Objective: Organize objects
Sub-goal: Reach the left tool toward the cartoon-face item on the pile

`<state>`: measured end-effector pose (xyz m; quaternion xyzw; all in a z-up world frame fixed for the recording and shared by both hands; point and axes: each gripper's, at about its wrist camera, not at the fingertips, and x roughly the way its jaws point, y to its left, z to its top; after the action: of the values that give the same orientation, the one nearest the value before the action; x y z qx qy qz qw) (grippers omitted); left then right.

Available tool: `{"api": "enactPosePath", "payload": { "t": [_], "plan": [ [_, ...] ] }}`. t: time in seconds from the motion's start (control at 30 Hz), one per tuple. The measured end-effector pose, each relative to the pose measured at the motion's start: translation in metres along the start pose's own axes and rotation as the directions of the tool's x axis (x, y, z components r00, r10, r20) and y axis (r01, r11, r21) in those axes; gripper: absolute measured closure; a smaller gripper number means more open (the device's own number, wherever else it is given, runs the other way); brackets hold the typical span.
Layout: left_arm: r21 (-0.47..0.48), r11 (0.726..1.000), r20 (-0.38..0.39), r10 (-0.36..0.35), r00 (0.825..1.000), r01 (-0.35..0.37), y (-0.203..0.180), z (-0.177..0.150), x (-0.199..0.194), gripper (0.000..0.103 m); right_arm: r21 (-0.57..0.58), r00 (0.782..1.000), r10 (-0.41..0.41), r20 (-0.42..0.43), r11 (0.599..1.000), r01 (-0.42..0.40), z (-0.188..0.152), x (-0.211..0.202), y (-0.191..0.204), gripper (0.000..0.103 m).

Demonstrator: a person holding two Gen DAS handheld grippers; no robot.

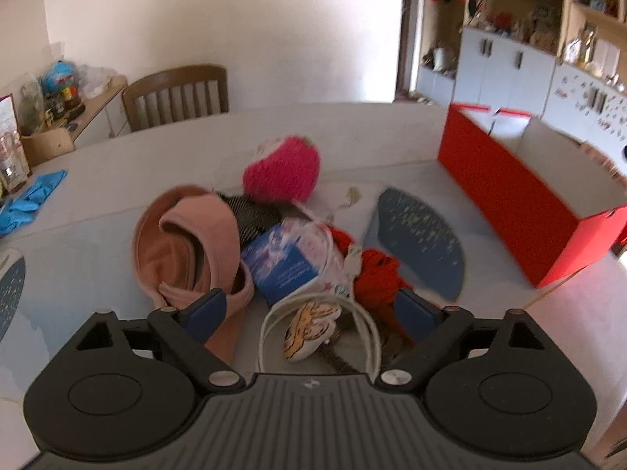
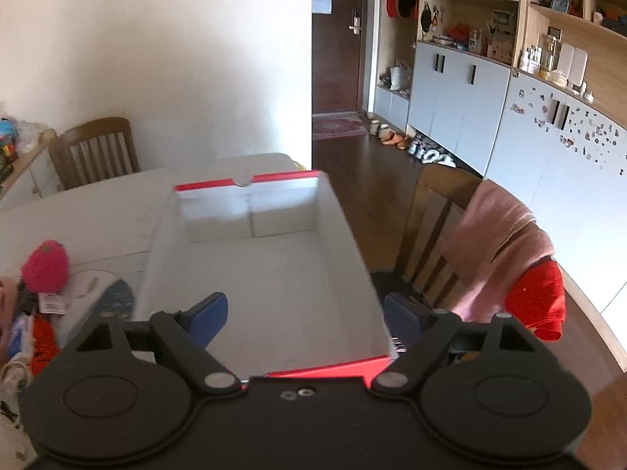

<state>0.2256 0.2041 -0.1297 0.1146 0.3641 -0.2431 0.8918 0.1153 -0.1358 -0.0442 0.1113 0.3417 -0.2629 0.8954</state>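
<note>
Left gripper (image 1: 311, 307) jaws apart, nothing held, angled down over pile mid-surface: pink hat (image 1: 188, 250), blue booklet (image 1: 280, 268), strawberry plush (image 1: 282, 170). Right gripper (image 2: 305, 315) apart too, empty, poised above red box (image 2: 258, 274), prob. the drop-off, nothing inside yet.

The strawberry toy (image 1: 280, 168) is bright pink. The hat (image 1: 184, 243) is soft pink and tan. The small box (image 1: 280, 262) is blue with white writing. The mat (image 1: 419, 246) is dark blue with tiny pale specks. The big box (image 2: 254, 270) is red outside and white inside. The cloth (image 1: 378, 278) is red.
</note>
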Motion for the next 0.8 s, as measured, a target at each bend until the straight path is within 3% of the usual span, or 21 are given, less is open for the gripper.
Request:
{"api": "enactPosePath", "payload": {
  "t": [0.23,0.43,0.63,0.67,0.8],
  "plan": [
    [-0.006,0.998,-0.073,0.064,0.995,-0.065,-0.007,-0.005,0.028,0.034,-0.013,0.999,-0.008,-0.046,1.000,0.008,0.007,0.027,-0.023,0.022],
    [-0.024,0.993,-0.120,0.114,0.986,-0.117,-0.012,-0.009,0.046,0.042,-0.019,0.995,-0.008,-0.101,1.000,0.006,0.011,0.052,-0.037,0.027],
    [-0.047,0.988,-0.141,0.139,0.980,-0.147,-0.015,-0.010,0.054,0.052,-0.033,0.988,0.012,-0.156,0.999,-0.017,0.012,0.076,-0.043,0.044],
    [-0.048,0.988,-0.144,0.142,0.979,-0.150,-0.015,-0.010,0.056,0.055,-0.032,0.986,0.015,-0.165,0.999,-0.021,0.012,0.079,-0.043,0.051],
    [-0.056,0.986,-0.153,0.147,0.977,-0.157,-0.018,-0.011,0.059,0.063,-0.042,0.982,0.027,-0.187,0.998,-0.036,0.011,0.087,-0.046,0.064]
  ]
}}
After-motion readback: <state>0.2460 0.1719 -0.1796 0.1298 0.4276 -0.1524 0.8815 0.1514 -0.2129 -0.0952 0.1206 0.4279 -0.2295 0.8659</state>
